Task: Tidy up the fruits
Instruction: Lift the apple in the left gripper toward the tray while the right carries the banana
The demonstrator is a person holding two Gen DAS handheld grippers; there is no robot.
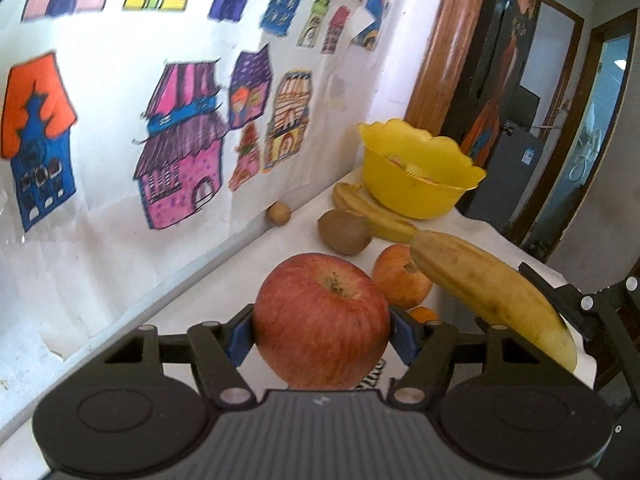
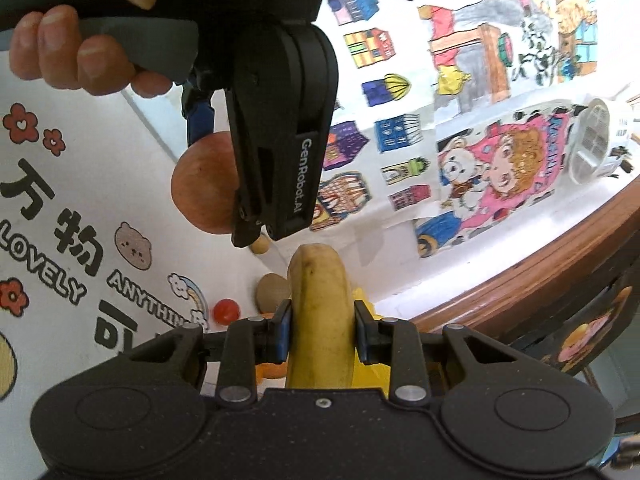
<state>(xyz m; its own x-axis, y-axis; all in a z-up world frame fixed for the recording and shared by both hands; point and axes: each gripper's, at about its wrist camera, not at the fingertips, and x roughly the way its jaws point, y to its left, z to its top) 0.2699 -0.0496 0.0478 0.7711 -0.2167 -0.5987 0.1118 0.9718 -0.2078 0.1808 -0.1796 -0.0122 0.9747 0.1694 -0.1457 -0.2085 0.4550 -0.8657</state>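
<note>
Apple (image 1: pixel 322 320): clamped across its widest part by the left hand-held gripper (image 1: pixel 322 334), lifted off the surface (image 1: pixel 208 296). Banana (image 2: pixel 320 320): pinched mid-length by the right hand-held gripper (image 2: pixel 321 330), alongside. Yellow bowl (image 1: pixel 416 172): far corner. Advice: carry level, lower in gently, one at a time.

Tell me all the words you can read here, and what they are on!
"GenRobot.AI": on the left gripper, the black one.
"LOVELY" and "ANYTHIN", cut off: on the tablecloth.
"万物", big black signs: tablecloth too.
Writing on the wall drawings: too blurred to read.
</note>
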